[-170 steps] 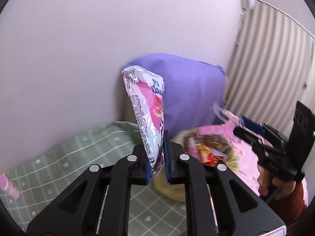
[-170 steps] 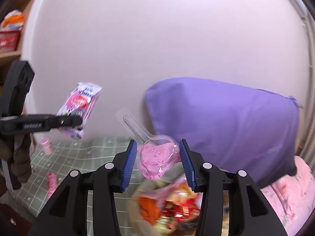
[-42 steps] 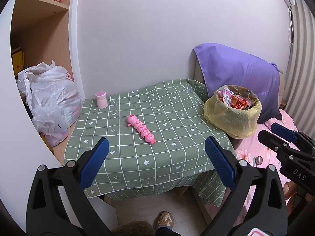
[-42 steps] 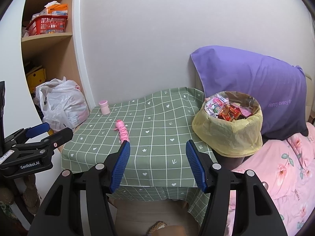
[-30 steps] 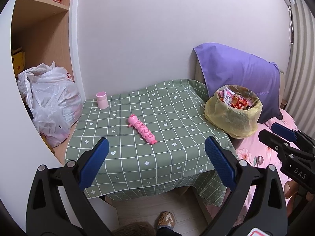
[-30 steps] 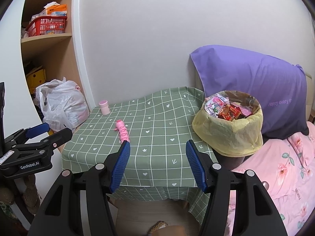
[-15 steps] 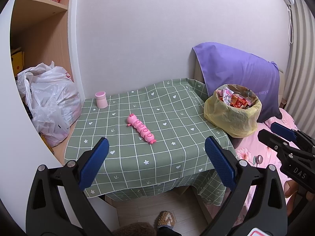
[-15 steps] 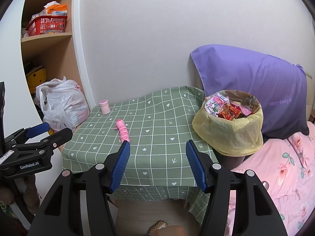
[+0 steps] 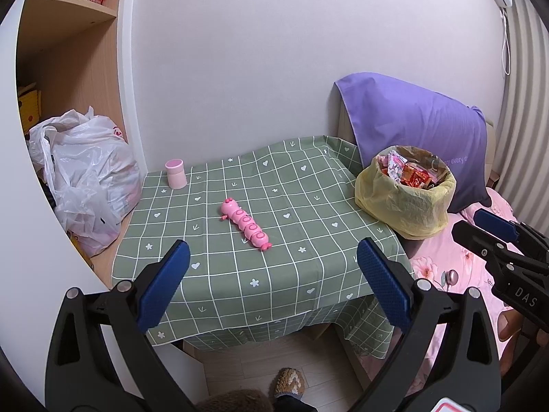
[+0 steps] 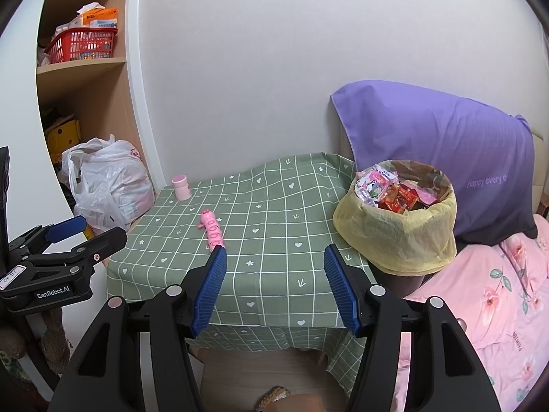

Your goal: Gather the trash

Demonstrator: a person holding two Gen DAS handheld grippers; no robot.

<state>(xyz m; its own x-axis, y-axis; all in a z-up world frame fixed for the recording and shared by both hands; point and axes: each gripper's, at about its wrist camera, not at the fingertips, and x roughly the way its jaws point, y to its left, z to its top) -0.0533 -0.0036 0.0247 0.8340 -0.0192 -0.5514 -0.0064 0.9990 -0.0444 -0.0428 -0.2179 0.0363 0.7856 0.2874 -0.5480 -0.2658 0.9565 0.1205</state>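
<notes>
A bin lined with a yellow bag (image 9: 405,202) (image 10: 394,233) stands at the right end of the green checked table (image 9: 274,267) (image 10: 274,206), filled with colourful wrappers (image 10: 387,189). My left gripper (image 9: 272,286) is held well back from the table's front edge, wide open and empty. My right gripper (image 10: 276,290) is also back from the table, open and empty. Each gripper shows at the edge of the other's view: the right gripper (image 9: 494,237) and the left gripper (image 10: 68,237).
A pink caterpillar toy (image 9: 245,223) (image 10: 212,231) lies mid-table and a small pink cup (image 9: 175,173) (image 10: 181,187) stands at the back left. A white plastic bag (image 9: 85,178) sits by the shelf. A purple pillow (image 10: 439,151) leans behind the bin, over a pink floral bed (image 10: 497,292).
Long before, each gripper held a wrapper over the bin; both are empty now and far back. Over the last second, nothing has visibly moved.
</notes>
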